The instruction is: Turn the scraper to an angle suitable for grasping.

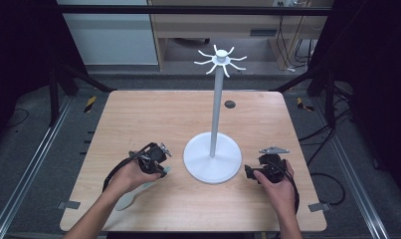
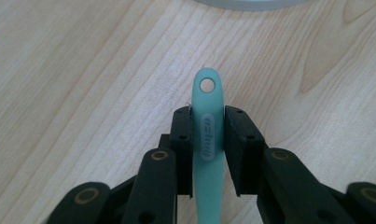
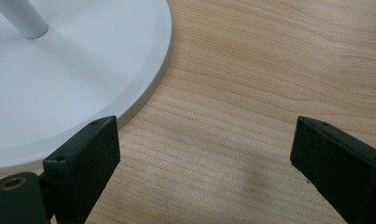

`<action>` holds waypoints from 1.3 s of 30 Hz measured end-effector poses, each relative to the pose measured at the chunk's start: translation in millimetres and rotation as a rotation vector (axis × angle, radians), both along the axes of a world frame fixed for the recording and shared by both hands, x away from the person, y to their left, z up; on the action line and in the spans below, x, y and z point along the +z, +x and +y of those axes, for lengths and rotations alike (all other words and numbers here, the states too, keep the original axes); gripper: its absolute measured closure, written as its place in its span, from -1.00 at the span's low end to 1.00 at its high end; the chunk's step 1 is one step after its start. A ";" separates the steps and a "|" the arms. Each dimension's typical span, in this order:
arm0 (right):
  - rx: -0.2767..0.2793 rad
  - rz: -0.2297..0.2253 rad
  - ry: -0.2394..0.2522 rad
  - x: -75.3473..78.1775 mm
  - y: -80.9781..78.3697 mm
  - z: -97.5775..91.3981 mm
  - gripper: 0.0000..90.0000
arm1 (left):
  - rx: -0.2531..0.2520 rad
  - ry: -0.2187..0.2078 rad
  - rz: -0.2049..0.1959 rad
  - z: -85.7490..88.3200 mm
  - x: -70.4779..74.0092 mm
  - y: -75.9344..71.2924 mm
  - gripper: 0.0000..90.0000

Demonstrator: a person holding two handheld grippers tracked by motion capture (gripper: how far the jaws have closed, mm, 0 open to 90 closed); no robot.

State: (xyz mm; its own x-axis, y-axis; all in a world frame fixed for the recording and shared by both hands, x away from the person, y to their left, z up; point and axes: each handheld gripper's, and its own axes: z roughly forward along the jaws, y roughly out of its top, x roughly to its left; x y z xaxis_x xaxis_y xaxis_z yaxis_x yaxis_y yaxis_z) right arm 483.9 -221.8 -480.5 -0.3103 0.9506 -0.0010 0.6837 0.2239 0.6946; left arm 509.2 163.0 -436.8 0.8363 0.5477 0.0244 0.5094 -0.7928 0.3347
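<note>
A pale teal utensil [image 1: 133, 195] lies on the wooden table under the person's left hand, its wide end toward the front edge. Its handle [image 2: 208, 140], with a round hanging hole at the tip, runs straight up between the jaws of my left gripper [image 2: 208, 116], and both pads press against its sides. In the high view the left gripper [image 1: 160, 167] sits just left of the white stand's base [image 1: 212, 162]. My right gripper [image 1: 249, 172] rests just right of that base, its jaws wide apart with bare table between them [image 3: 204, 154].
The white stand has a round base [image 3: 73, 70], a tall thin pole [image 1: 216, 114] and a ring of curved hooks [image 1: 221, 59] at the top. A dark round hole [image 1: 230, 104] marks the table's far side. Black frame posts flank the table.
</note>
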 end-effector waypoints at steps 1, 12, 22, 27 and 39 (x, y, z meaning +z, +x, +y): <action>0.000 0.000 0.000 0.0 0.0 0.0 -0.81 | 0.005 -0.015 -0.004 2.8 3.0 -0.9 0.64; 0.001 0.002 -0.007 -0.4 0.0 1.1 -0.81 | 0.034 -0.141 -0.082 33.6 33.4 -14.0 0.64; 0.002 0.005 -0.010 -0.4 -0.3 1.8 -0.81 | 0.042 -0.233 -0.158 54.7 56.3 -32.0 0.65; 0.008 0.005 -0.013 -0.6 -0.2 2.2 -0.81 | 0.055 -0.280 -0.195 65.1 69.4 -40.4 0.65; 0.007 0.005 -0.013 -0.8 -0.2 2.8 -0.81 | 0.070 -0.376 -0.288 78.3 100.2 -48.0 0.66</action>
